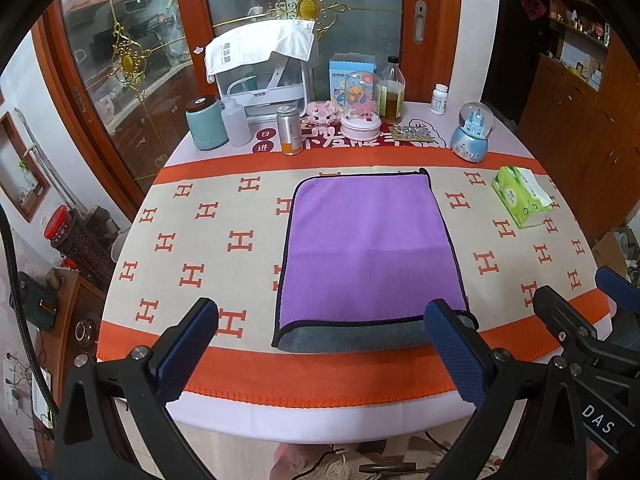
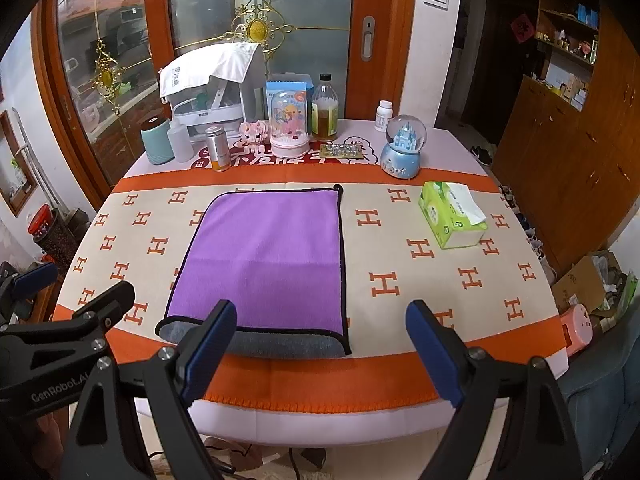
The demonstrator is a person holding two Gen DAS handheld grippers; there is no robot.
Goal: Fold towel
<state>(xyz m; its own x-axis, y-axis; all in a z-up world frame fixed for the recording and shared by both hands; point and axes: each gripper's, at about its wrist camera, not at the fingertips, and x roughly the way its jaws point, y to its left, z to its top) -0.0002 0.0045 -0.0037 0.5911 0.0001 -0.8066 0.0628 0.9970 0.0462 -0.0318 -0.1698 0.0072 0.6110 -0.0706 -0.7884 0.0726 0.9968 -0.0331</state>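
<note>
A purple towel with black trim lies folded flat on the orange-and-cream H-patterned tablecloth, its grey underside showing along the near edge, while the left gripper and right gripper hover above that edge, both spread wide and holding nothing.

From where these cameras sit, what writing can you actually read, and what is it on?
"DAS": white letters on the right gripper body, cut off at the picture edge.
"GenRobot.A": on the left gripper body, cut off.
"H": repeated orange letters on the table runner.
Chinese characters on the red mat, white cloth, tissue pack: too blurred.
</note>
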